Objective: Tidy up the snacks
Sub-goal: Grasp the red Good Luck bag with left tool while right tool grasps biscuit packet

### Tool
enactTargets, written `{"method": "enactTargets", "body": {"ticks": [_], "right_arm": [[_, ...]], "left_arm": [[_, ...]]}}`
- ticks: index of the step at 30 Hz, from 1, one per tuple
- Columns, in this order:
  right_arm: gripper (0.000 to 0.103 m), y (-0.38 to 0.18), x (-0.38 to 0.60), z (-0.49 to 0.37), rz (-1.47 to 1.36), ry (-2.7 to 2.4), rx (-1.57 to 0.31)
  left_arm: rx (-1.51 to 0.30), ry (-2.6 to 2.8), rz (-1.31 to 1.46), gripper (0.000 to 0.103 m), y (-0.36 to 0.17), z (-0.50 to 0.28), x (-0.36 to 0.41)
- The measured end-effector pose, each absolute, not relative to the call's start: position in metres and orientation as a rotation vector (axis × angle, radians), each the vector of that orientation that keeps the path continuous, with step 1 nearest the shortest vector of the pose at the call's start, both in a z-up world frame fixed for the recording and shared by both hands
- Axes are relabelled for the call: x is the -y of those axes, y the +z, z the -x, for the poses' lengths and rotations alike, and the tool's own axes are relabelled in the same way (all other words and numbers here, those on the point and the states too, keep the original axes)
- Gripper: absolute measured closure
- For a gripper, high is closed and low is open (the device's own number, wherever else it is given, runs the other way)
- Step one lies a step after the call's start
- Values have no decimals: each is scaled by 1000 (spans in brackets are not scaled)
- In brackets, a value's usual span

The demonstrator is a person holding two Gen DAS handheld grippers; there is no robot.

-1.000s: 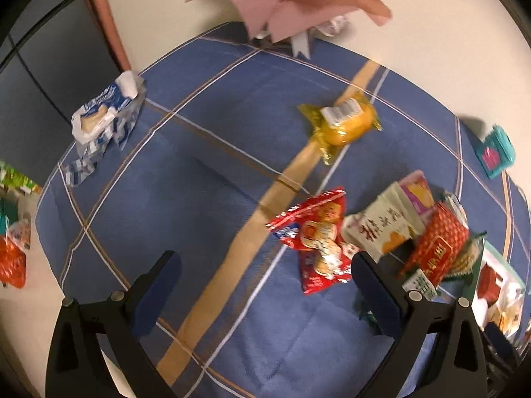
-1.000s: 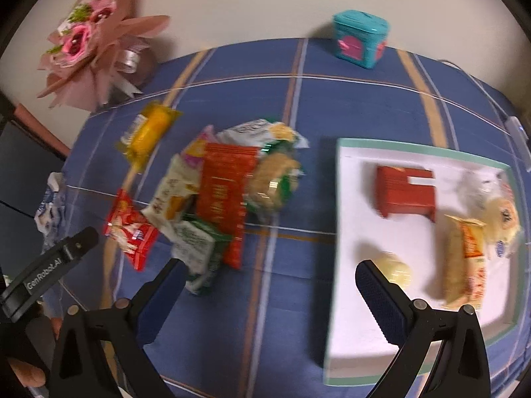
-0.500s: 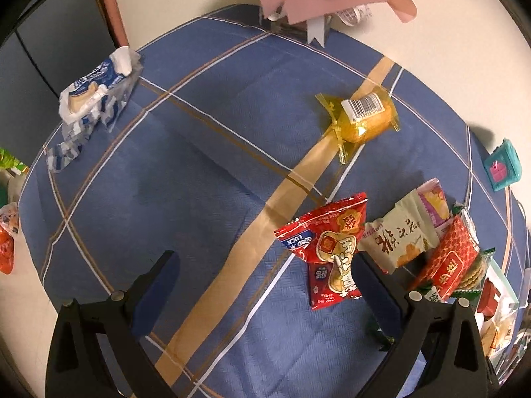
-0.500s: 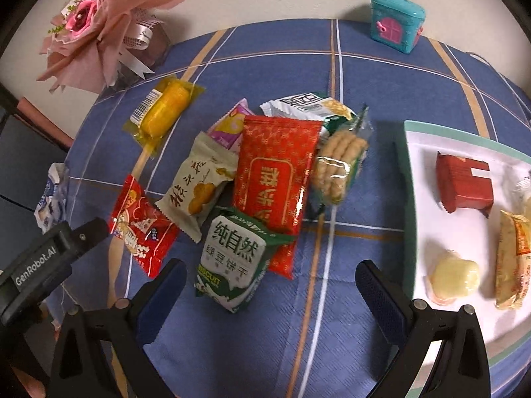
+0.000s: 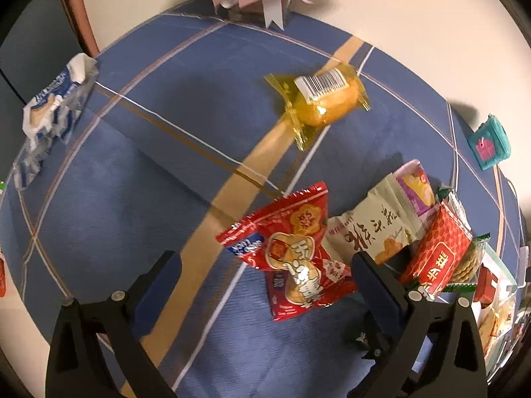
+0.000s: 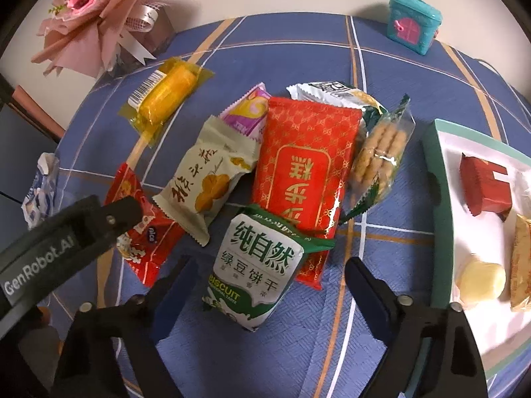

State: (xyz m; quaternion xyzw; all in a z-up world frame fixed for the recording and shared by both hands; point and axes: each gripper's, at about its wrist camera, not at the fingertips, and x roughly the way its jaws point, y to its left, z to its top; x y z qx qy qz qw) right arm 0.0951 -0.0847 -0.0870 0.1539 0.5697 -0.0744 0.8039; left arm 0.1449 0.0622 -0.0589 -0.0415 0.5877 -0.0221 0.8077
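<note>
Pick phase: R gripper closing, astride green biscuit pack, pads not touching yet. L gripper released over red snack pack. Next: pinch, lift, move to tray.

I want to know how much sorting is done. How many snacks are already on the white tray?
4 show on the tray: a red packet at the back, a pale round sweet in front, an orange packet and a clear wrapper at the picture's edge. More may lie beyond it.

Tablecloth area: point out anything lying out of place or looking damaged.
The blue-and-white wrapper lies crumpled and apparently torn open at the tablecloth's far left edge, away from the snack pile. The yellow cake packet also sits apart. The rest are heaped, overlapping, beside the tray.
</note>
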Motion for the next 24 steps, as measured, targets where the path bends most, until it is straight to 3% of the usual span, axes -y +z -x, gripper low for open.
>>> {"method": "enactTargets", "body": {"ticks": [2, 6, 11, 17, 24], "right_arm": [[19, -89, 82, -98, -325, -161, -1226], [29, -91, 78, -102, -331, -152, -1228], [52, -89, 82, -94, -306, -177, -1234], [59, -87, 89, -91, -317, -164, -1246], [61, -77, 91, -88, -318, -138, -1245]], "left_arm": [[-1262, -53, 89, 4, -62, -147, -61], [-1273, -72, 100, 18, -67, -149, -56], [-1291, -95, 113, 41, -75, -146, -53], [-1282, -96, 76, 49, -69, -140, -47], [-1267, -111, 85, 50, -55, -133, -47]]}}
